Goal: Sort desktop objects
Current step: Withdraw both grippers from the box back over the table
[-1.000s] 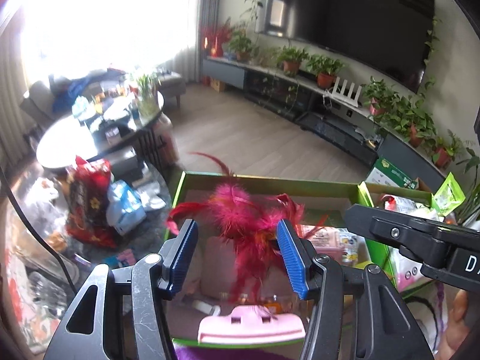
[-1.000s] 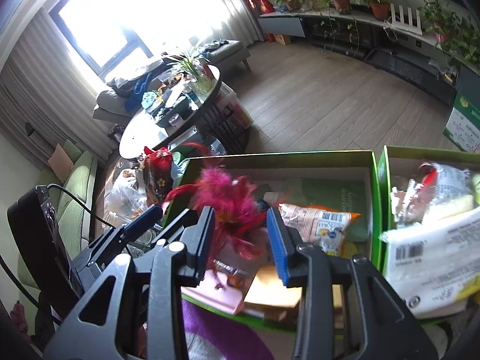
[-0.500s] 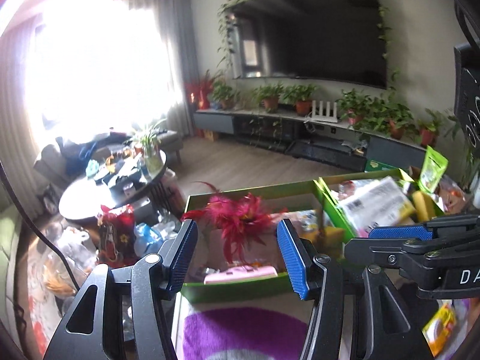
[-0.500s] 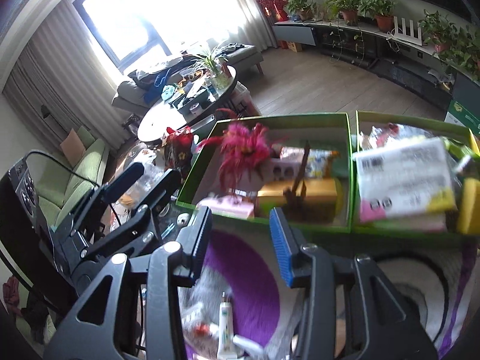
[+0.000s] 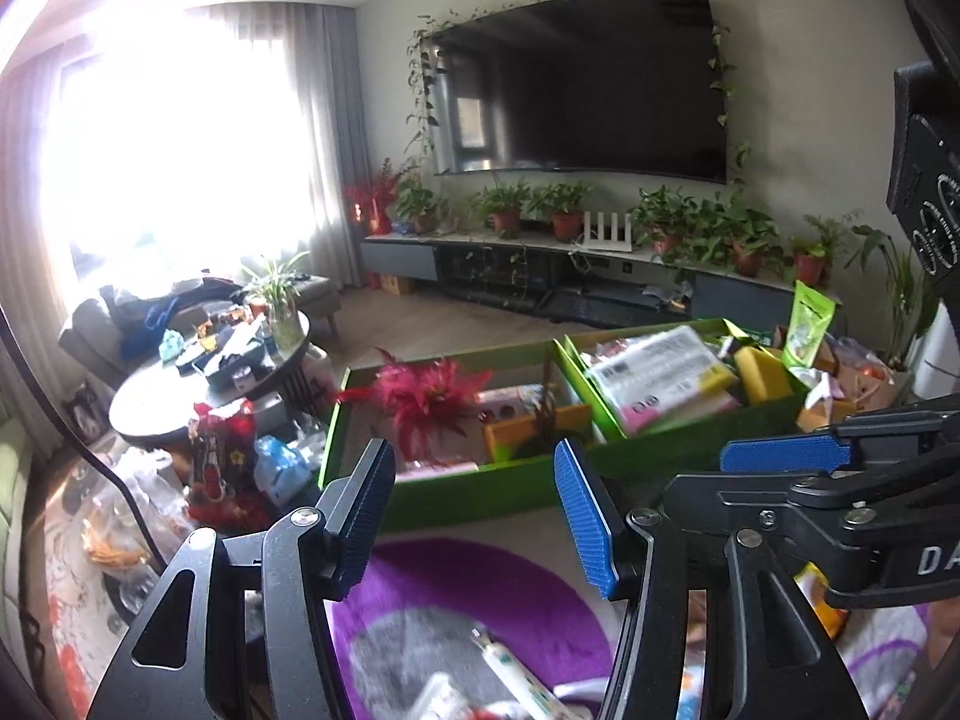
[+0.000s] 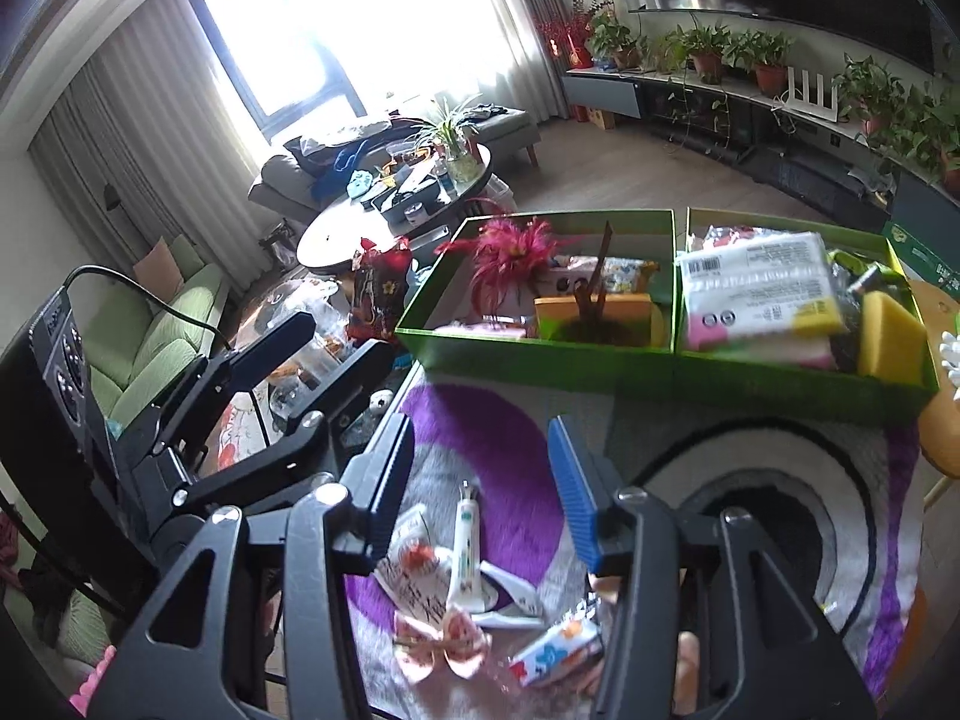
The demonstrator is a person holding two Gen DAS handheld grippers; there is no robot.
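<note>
Pulling back from the green box (image 6: 540, 354), you've left the red feather piece (image 6: 510, 258) inside it, ahead of both grippers. Your right gripper (image 6: 480, 480) is widening its jaws with nothing between them; your left gripper (image 5: 474, 510) stands open and empty. Next items, a white tube (image 6: 465, 540) and a small carton (image 6: 555, 654), lie just below your right fingers on the rug (image 6: 750, 450).

It was a home living room. A large dark television (image 5: 585, 81) hung on the wall, trailing vines around its frame, above a long low cabinet (image 5: 600, 276) lined with potted plants (image 5: 561, 210). Grey curtains (image 5: 327, 138) flanked a bright window. A round coffee table (image 6: 384, 204) was cluttered with household things, with a green sofa (image 6: 162, 324) and a wooden floor (image 6: 624, 174) nearby.
</note>
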